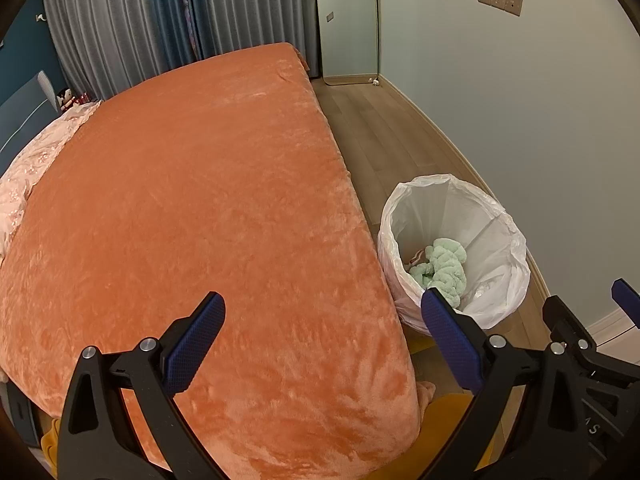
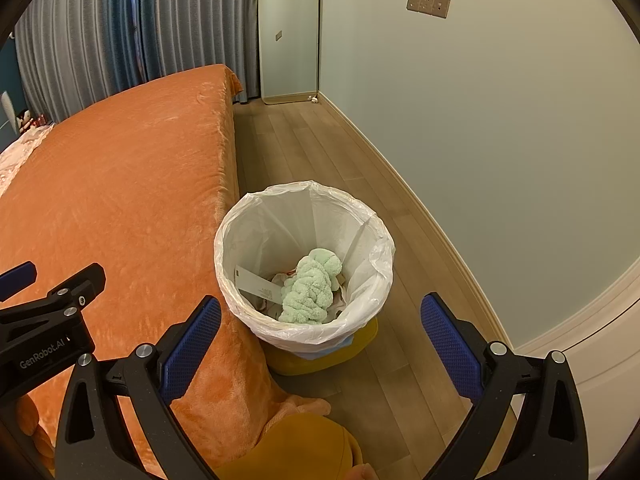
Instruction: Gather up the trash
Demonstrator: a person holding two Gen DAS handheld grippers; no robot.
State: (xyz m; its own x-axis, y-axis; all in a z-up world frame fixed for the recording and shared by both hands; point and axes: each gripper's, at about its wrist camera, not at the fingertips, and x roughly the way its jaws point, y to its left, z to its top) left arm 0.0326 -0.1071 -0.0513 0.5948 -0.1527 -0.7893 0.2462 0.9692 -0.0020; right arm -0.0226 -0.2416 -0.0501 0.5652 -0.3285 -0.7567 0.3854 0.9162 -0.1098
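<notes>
1. Left gripper (image 1: 322, 320): jaws spread wide, nothing between them. It hangs over the near corner of the bed, with its left finger above the orange blanket (image 1: 192, 208) and its right finger overlapping the bin's edge.
2. Right gripper (image 2: 320, 322): jaws likewise wide apart and empty, just to the right of the left one.
3. Trash bin (image 2: 244, 232), lined with a white bag, stands on the wood floor (image 2: 304, 148) touching the bed's side, ahead of and between the right gripper's fingers.
4. Green fluffy bundle (image 2: 310, 288) lies inside the bin; a white card (image 2: 256, 286) leans at its left.
5. Wall (image 2: 480, 120) lies right of both grippers.
</notes>
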